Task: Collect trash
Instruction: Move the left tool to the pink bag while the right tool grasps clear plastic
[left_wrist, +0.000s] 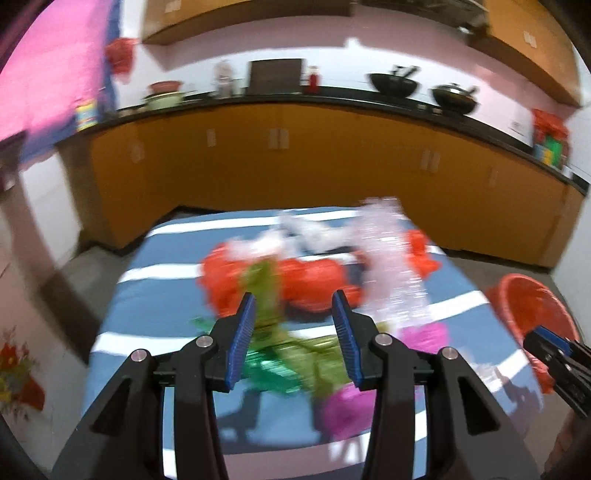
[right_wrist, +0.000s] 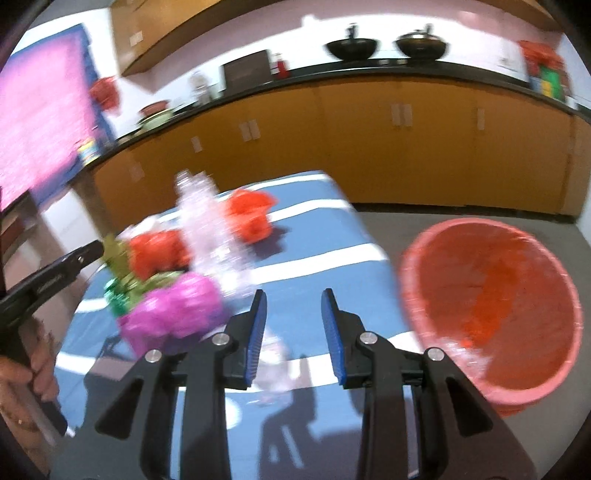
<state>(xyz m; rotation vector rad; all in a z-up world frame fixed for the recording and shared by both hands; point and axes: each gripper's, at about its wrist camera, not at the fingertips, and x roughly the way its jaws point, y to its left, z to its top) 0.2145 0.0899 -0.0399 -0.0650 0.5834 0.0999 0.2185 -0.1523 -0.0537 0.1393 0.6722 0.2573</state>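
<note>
A: Trash on the table?
B: Pile, all blurred. Orange plastic bag (left_wrist: 314, 284) crumpled at frame centre in the left view, clear plastic bottle (left_wrist: 391, 266) standing tilted just right of it, green foil wrapper (left_wrist: 280, 365) below, pink bag (right_wrist: 173, 314) lower left in the right view. Second orange scrap (right_wrist: 251, 214) sits apart, upper centre.
A: Bin?
B: Orange-pink basket (right_wrist: 413, 288), right of frame, tipped toward camera, beside the table edge.
</note>
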